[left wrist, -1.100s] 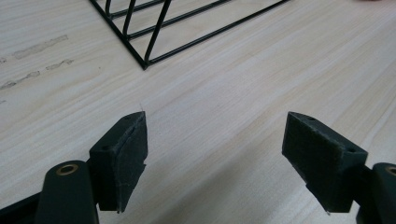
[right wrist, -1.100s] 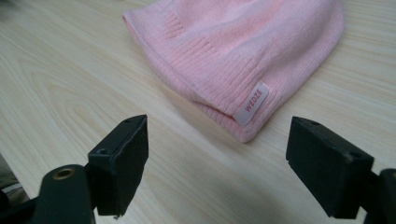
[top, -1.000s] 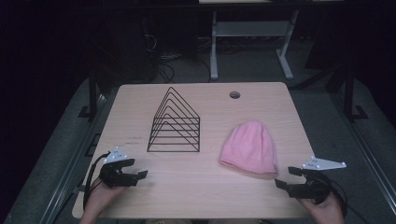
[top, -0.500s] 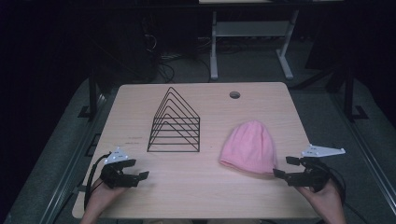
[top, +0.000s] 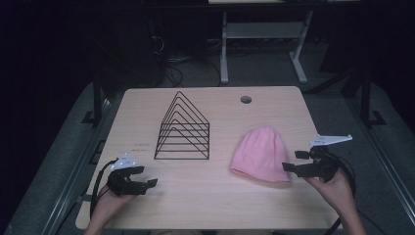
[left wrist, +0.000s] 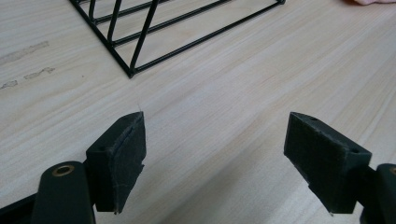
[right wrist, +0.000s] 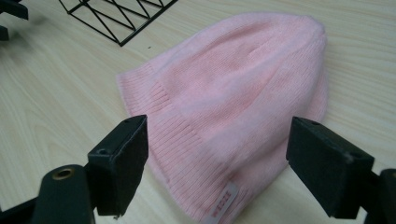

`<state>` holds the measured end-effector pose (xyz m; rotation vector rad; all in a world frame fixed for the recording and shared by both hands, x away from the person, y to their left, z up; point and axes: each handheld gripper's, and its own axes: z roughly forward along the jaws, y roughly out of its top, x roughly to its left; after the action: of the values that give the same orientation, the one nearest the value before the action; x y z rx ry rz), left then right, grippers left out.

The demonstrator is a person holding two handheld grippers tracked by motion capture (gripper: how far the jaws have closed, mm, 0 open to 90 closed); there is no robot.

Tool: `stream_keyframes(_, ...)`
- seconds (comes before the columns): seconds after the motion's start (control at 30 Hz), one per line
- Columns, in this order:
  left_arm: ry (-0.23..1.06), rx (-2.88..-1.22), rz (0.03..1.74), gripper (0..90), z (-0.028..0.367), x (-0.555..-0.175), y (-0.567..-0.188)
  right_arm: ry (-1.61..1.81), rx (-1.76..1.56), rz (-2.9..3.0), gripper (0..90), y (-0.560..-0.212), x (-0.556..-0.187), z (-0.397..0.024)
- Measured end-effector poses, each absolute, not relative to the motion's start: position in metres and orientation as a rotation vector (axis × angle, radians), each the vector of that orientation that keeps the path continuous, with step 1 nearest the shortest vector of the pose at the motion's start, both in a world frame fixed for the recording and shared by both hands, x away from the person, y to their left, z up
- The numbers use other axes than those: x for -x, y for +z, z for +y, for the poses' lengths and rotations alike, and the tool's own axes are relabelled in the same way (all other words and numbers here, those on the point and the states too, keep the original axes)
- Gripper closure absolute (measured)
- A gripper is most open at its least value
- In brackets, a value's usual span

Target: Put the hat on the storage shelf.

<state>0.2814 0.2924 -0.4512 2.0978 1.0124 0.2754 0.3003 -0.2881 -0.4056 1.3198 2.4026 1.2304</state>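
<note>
A pink knit beanie (top: 262, 152) lies flat on the wooden table (top: 210, 196), right of centre. In the right gripper view the beanie (right wrist: 233, 93) spreads out just beyond my jaws, its ribbed brim and small white label nearest. My right gripper (top: 291, 160) is open at the beanie's right edge, jaws pointing left toward it. My left gripper (top: 145, 176) is open near the table's front left, with bare wood between its jaws (left wrist: 215, 154). A black wire triangular rack (top: 184, 128) stands left of centre, and its near corner (left wrist: 130, 70) is ahead of the left gripper.
A round cable hole (top: 246, 99) sits in the table near its far edge. Behind the table are a white desk frame (top: 259, 44) and dark cables on a grey floor. Bare wood lies between rack and beanie.
My right gripper has moved up and left from the table's front right corner to the beanie's right edge. The left gripper has barely shifted.
</note>
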Motion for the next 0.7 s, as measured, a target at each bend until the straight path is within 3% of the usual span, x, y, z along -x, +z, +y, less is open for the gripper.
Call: stream_keyframes(0.7,0.279,-2.088,1.030,20.8,0.294,-0.283,-0.451,1.154,-1.370,2.497,21.7,-0.408,-0.375,-0.282)
